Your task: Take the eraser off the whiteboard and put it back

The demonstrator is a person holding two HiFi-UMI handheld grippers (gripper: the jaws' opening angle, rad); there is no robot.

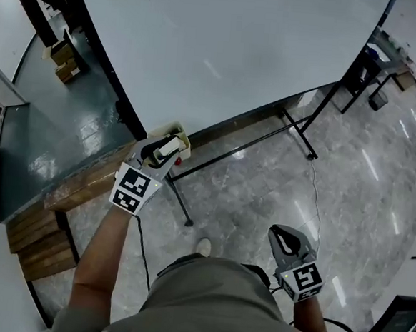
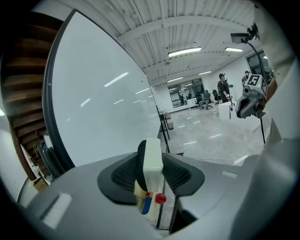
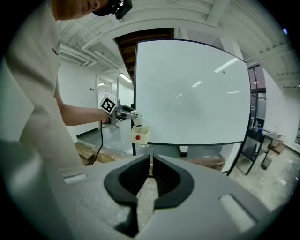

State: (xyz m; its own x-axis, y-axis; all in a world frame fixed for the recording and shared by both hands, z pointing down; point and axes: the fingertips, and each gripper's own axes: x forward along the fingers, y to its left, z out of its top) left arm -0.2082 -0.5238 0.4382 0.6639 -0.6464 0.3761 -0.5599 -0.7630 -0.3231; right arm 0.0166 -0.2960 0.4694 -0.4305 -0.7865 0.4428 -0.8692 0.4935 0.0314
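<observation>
The white eraser [image 1: 168, 148] sits clamped between the pads of my left gripper [image 1: 159, 154], at the lower left corner of the whiteboard [image 1: 239, 49]. In the left gripper view the eraser [image 2: 153, 157] stands upright in the left gripper [image 2: 152, 171], just above a cream holder box [image 2: 151, 206] that carries a red magnet and a blue pen. The right gripper view shows the same eraser [image 3: 137, 119] over that box [image 3: 139, 133]. My right gripper [image 1: 283, 236] hangs low by the person's waist, well away from the board, its jaws [image 3: 151, 164] together with nothing between them.
The whiteboard's black stand legs [image 1: 296, 133] spread over the grey tiled floor, and a thin cable [image 1: 313, 198] trails beside them. Wooden steps [image 1: 38, 234] lie at the left. A second stand [image 1: 366, 74] is at the upper right. People [image 2: 222, 86] stand far off in the hall.
</observation>
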